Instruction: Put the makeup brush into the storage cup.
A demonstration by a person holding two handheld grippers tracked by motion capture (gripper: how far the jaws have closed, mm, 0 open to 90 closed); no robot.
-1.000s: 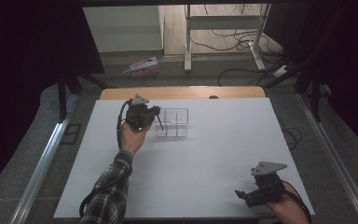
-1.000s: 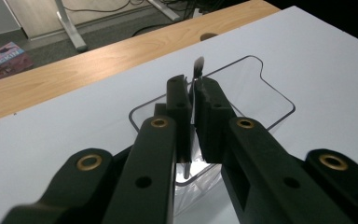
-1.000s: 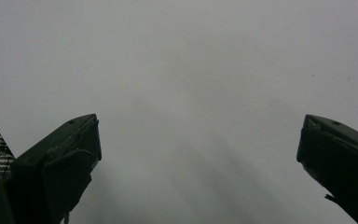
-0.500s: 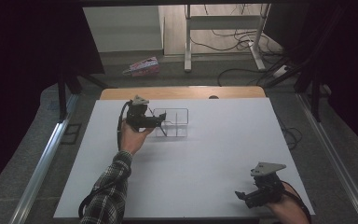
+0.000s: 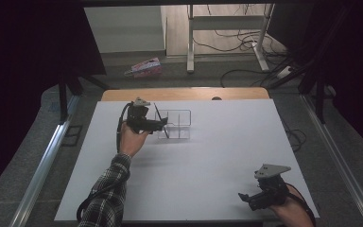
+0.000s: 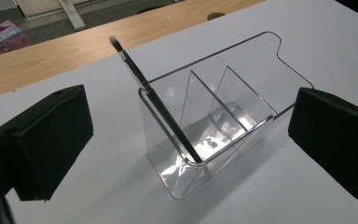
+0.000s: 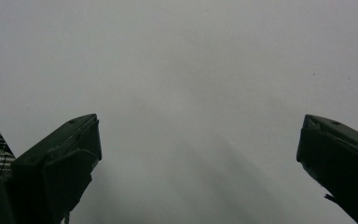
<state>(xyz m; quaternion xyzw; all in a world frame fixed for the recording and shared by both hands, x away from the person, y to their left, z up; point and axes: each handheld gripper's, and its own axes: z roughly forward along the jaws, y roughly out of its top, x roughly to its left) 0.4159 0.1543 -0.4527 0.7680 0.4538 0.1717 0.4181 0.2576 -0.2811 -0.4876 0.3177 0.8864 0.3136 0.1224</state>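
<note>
A clear plastic organizer (image 5: pixel 176 124) with several compartments stands on the white table (image 5: pixel 227 146), left of centre at the back. A thin dark brush (image 5: pixel 160 121) leans in its left end compartment, tip sticking up over the rim. In the left gripper view the brush (image 6: pixel 168 119) rests tilted inside the organizer (image 6: pixel 233 121), free of both jaws. My left gripper (image 5: pixel 162 124) is level just left of the organizer and open (image 6: pixel 189 116), the jaws wide on either side of it. My right gripper (image 5: pixel 244 196) is open near the front right edge, with only bare table between its jaws (image 7: pixel 198 135).
A wooden strip (image 5: pixel 184 93) runs behind the white surface. On the floor beyond lie a colourful box (image 5: pixel 144 67), metal desk legs (image 5: pixel 189 42) and cables (image 5: pixel 246 75). A plaid sleeve (image 5: pixel 105 198) reaches in from the front left.
The left gripper has tipped from above the organizer's left end to level beside it. The brush now leans in the organizer between open jaws. The right gripper has barely moved.
</note>
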